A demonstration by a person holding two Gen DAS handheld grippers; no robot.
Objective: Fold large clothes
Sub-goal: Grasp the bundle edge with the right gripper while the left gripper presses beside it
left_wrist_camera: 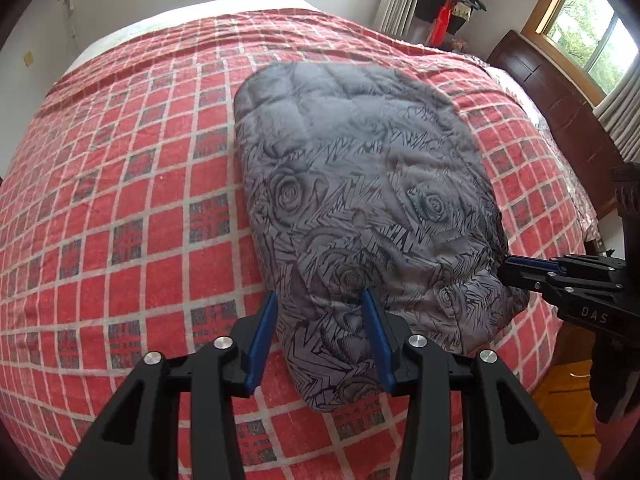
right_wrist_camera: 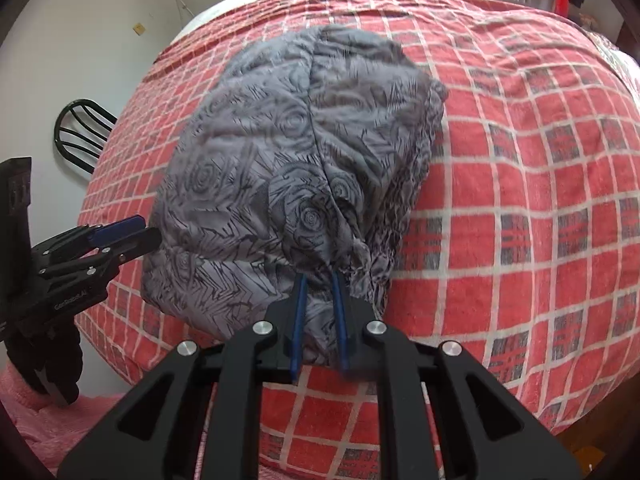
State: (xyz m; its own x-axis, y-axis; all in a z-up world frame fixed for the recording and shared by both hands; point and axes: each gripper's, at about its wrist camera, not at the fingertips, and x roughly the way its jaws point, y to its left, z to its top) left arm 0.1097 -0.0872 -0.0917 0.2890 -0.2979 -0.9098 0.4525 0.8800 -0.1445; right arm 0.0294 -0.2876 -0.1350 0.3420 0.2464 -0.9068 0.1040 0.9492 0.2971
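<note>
Grey padded jacket point(left_wrist_camera: 360, 184) folded on checked bedspread point(left_wrist_camera: 120, 200).
Right gripper point(right_wrist_camera: 320, 280) pinches its near edge; left gripper point(left_wrist_camera: 320, 300) straddles fabric (jaws apart, not pressing).

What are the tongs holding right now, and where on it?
Right tongs pinch the grey padded garment at its near bunched edge. Left tongs straddle the near edge, not visibly clamped.

Folded jacket point(left_wrist_camera: 360, 184) on bed point(left_wrist_camera: 120, 200), chair point(right_wrist_camera: 82, 136) beside the bed
</note>
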